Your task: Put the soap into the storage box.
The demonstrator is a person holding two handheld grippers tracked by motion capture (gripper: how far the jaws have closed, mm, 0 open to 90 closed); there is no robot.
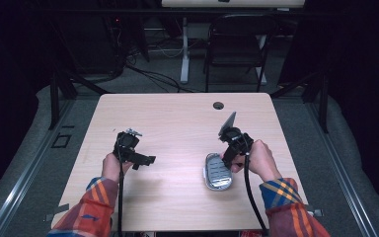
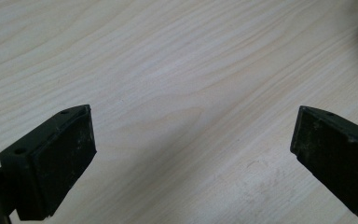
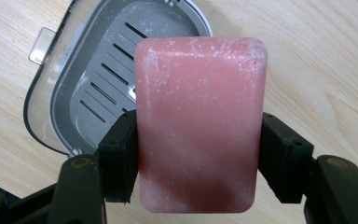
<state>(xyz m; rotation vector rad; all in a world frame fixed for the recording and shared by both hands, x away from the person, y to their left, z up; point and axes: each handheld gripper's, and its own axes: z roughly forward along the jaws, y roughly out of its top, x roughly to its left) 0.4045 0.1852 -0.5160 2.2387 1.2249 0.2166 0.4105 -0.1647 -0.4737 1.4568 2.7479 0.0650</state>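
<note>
Right gripper view: your right gripper point(image 3: 200, 154) is clamped on a pink rectangular bar of soap point(image 3: 200, 123), one black jaw pressed against each long side. Soap has rounded corners and a chalky, whitish bloom over a matt surface; darker red toward the lower end. It hangs over the open grey plastic soap dish point(image 3: 102, 79), apart from it. Dish is oval, with a slotted grey drain insert, a clear shiny rim and a small clear tab at one edge.

High view: the dish point(image 1: 217, 172) lies flat on the pale wood-grain laminate table point(image 1: 177, 118), right of centre, near your edge. Your right hand point(image 1: 259, 159) sits just beside the dish, gripper body above it, grey plate tilted up, cable trailing back past your plaid sleeve.

Your left hand point(image 1: 112, 165) holds the left gripper point(image 1: 145, 160) low over bare tabletop, well apart from the dish, jaws turned toward the table's middle.

Left gripper view: left gripper point(image 2: 191, 154) jaws stand wide apart, nothing between them; dusty, scuffed black pads, fine grain below.
</note>
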